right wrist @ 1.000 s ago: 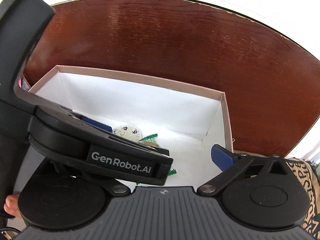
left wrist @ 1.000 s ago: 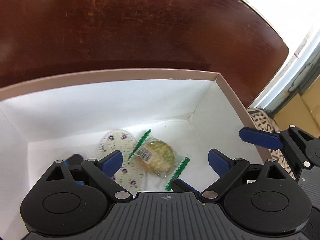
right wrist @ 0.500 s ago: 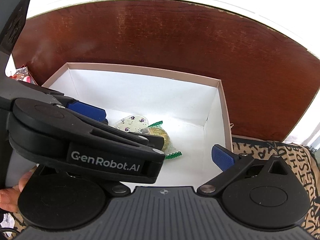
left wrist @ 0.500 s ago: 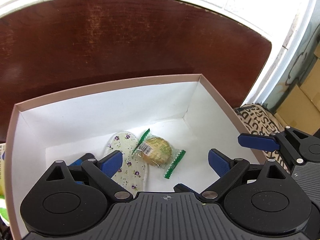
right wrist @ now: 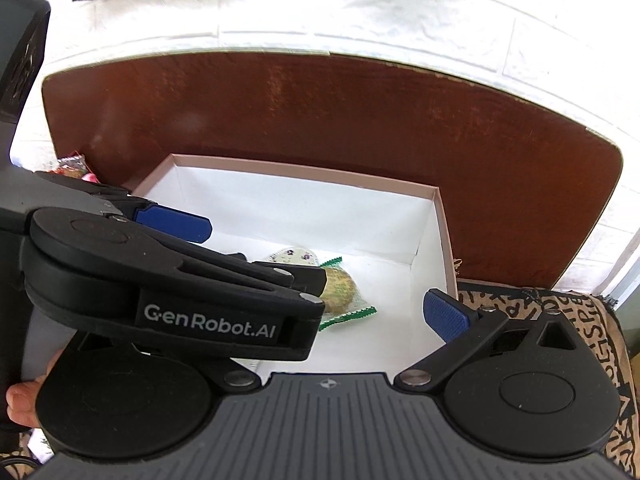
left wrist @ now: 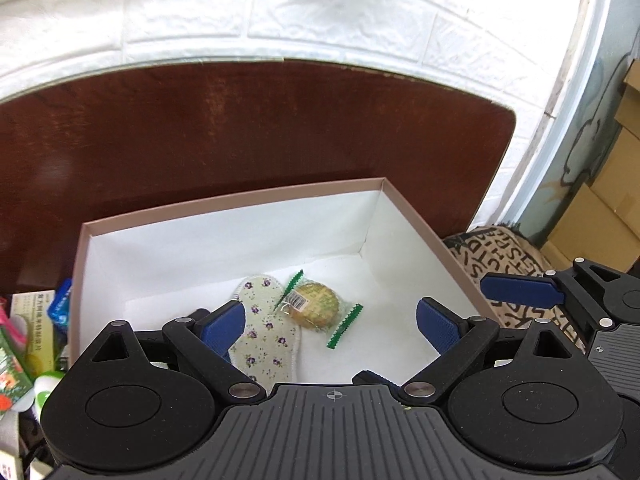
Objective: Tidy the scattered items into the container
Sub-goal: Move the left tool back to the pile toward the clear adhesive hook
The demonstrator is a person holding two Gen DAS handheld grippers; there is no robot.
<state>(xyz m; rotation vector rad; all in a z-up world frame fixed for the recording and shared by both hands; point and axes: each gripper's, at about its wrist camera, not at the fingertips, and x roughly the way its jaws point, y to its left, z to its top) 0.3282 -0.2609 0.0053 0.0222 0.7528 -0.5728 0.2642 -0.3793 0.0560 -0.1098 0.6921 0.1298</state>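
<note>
A white box with a pinkish rim (left wrist: 224,200) (right wrist: 304,169) stands against a brown board. Inside lie a floral insole (left wrist: 264,328) (right wrist: 294,257) and a wrapped round biscuit with green-edged wrapper (left wrist: 316,305) (right wrist: 340,292), touching each other. My left gripper (left wrist: 330,324) is open and empty above the box's near side. My right gripper (right wrist: 328,312) is open and empty to the right of it; the left gripper's body (right wrist: 172,280) hides its left finger. The right gripper's blue finger (left wrist: 520,290) shows at the right of the left wrist view.
Several loose packets and boxes (left wrist: 28,340) lie left of the box; wrapped sweets (right wrist: 72,166) show by its far left corner. A patterned beige-and-black cloth (left wrist: 496,256) (right wrist: 560,308) covers the surface to the right. A white brick wall (left wrist: 320,12) stands behind; cardboard boxes (left wrist: 600,208) are far right.
Both grippers have pulled back and up from the box, so its whole rim and the wall behind now show. The insole and biscuit lie unmoved. Both stay open.
</note>
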